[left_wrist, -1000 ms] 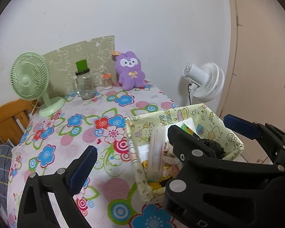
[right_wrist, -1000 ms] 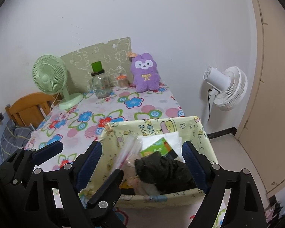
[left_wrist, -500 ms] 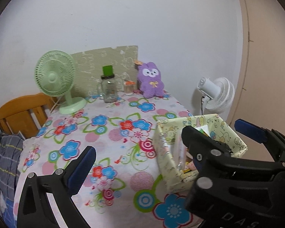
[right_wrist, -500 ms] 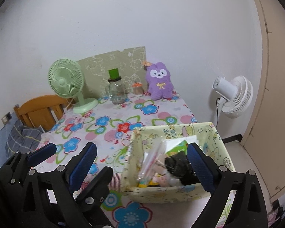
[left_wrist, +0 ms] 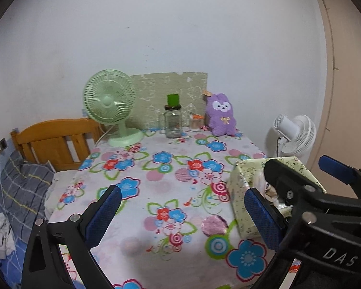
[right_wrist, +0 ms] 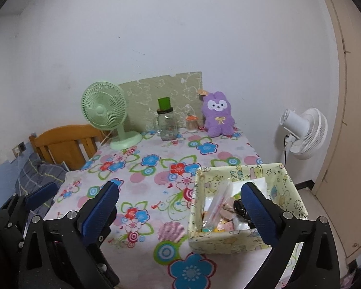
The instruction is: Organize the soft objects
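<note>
A pale yellow fabric bin [right_wrist: 240, 239] with cartoon prints stands at the table's near right corner. It holds a clear plastic packet, paper and a small black item [right_wrist: 239, 207]. A purple plush rabbit [right_wrist: 217, 114] sits upright at the far edge against the wall. My right gripper [right_wrist: 180, 214] hovers in front of the bin. Its jaws are opening wide and nothing is between the pads. My left gripper [left_wrist: 183, 216] hangs open and empty over the flowered cloth, left of the bin [left_wrist: 238, 192]. The right gripper [left_wrist: 308, 175] partly hides the bin in the left wrist view.
Along the back of the flowered tablecloth [left_wrist: 156, 180] stand a green desk fan [left_wrist: 109, 101], a glass jar with a green lid [left_wrist: 172, 120] and a small orange-lidded jar [left_wrist: 195, 122]. A white fan [left_wrist: 296, 134] is off the table's right edge. A wooden headboard [left_wrist: 53, 142] and plaid bedding [left_wrist: 19, 192] lie left.
Both grippers have drawn back and up from the bin, so more of the table shows. The right gripper's jaws have spread wider and no longer straddle the bin's contents.
</note>
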The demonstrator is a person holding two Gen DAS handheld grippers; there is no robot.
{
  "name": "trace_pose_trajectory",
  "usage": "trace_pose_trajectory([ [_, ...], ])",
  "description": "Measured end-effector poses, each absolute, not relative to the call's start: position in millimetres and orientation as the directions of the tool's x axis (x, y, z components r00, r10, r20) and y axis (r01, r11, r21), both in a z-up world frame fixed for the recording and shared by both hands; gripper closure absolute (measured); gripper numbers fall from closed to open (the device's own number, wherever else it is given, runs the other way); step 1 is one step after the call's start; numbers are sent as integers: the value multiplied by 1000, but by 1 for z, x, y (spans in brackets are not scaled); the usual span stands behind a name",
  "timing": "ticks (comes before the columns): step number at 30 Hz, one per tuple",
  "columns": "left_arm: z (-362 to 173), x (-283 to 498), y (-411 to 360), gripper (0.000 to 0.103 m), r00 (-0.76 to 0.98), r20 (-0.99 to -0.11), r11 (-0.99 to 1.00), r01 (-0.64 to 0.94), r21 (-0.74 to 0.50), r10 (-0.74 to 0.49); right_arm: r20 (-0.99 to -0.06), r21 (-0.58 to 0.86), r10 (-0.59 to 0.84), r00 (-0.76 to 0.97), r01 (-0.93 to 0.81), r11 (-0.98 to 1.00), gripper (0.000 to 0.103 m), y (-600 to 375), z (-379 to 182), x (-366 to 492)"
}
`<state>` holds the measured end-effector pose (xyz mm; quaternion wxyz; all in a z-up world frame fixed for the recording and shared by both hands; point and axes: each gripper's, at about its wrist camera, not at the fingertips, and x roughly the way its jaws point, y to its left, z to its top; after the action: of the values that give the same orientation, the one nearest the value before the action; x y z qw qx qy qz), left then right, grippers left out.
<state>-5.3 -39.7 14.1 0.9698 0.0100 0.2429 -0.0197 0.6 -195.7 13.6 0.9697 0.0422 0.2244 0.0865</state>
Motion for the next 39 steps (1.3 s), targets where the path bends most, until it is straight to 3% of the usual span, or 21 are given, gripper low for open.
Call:
trace_pose_trajectory([
  [11,15,-14,-13,0,901,-434,1000,-7,12,11,-404,125,177,897,-137,983,0,-187,14,-11],
  [39,5,-7,-5,0,898,-440,999,-28,-21,16,-403,134,130,906,-82,988,0,-197,3,-3],
])
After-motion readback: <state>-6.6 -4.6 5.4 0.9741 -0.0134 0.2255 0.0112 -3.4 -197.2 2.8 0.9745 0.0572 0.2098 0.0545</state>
